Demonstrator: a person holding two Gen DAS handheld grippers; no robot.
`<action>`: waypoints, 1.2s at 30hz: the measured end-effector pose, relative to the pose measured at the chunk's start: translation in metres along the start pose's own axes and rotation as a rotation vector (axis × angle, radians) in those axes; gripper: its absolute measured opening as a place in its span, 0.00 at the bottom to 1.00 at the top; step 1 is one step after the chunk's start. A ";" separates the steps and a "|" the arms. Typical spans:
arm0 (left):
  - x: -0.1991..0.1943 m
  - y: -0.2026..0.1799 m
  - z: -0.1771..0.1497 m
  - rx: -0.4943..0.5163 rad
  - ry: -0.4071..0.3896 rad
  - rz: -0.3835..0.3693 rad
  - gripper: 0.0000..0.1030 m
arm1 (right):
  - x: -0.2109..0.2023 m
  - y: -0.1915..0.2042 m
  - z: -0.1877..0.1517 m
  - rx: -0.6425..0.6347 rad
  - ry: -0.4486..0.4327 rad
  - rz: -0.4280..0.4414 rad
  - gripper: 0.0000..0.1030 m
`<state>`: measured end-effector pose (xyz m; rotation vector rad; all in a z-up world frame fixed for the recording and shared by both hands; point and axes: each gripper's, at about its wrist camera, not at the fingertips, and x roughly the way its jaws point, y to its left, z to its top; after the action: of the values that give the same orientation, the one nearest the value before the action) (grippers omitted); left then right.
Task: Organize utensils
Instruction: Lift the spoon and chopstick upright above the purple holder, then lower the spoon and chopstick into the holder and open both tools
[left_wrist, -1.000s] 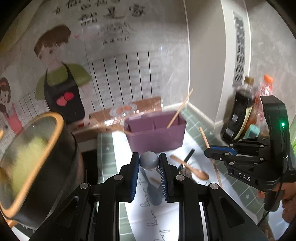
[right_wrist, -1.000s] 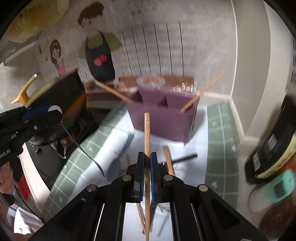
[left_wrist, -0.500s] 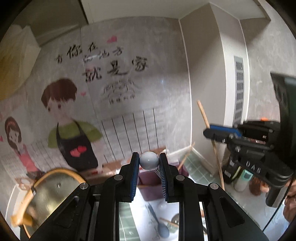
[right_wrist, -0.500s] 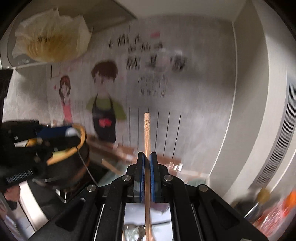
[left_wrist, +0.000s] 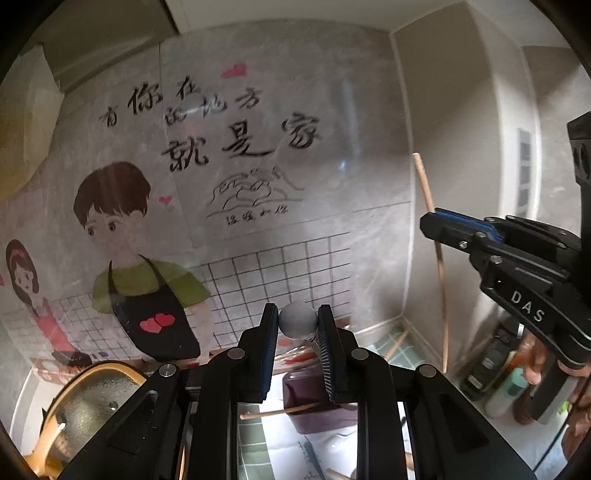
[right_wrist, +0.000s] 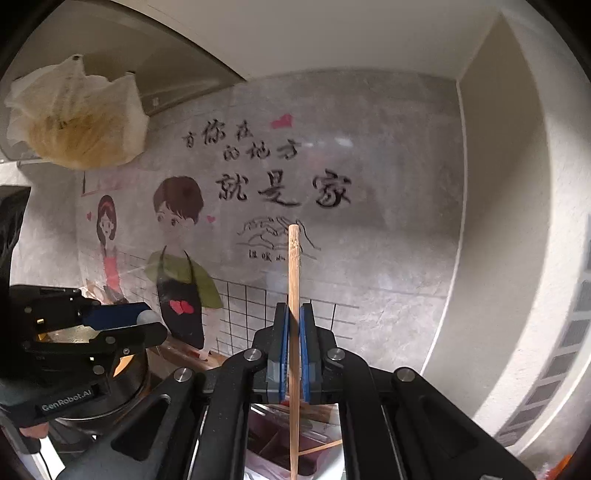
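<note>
Wall mural (left_wrist: 207, 192) with Chinese writing ahead, left claw (left_wrist: 297, 325) gripping one grey-ended utensil (left_wrist: 297, 319), right claw (right_wrist: 294, 321) marked "DAS" clamping one chopstick (right_wrist: 294, 295), purple organizer (left_wrist: 317, 406) below.

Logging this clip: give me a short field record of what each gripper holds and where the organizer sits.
left gripper: shut on grey round-ended utensil
right gripper: shut on wooden chopstick, upright
purple organizer: below both grippers, chopsticks already leaning in it
pot with glass lid: left of the organizer
backdrop: cartoon wall sticker
</note>
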<state>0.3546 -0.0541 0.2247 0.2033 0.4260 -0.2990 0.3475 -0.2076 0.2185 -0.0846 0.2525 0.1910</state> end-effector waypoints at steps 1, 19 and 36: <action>0.009 0.000 -0.002 -0.003 0.011 0.003 0.22 | 0.009 -0.002 -0.004 0.002 0.011 0.002 0.04; 0.171 0.000 -0.067 -0.087 0.217 0.099 0.22 | 0.145 -0.033 -0.111 0.137 0.144 0.025 0.04; 0.231 -0.009 -0.139 -0.118 0.413 0.067 0.23 | 0.177 -0.017 -0.199 0.128 0.324 0.053 0.05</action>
<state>0.4996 -0.0827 -0.0006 0.1629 0.8415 -0.1636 0.4717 -0.2145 -0.0175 0.0185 0.5897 0.2132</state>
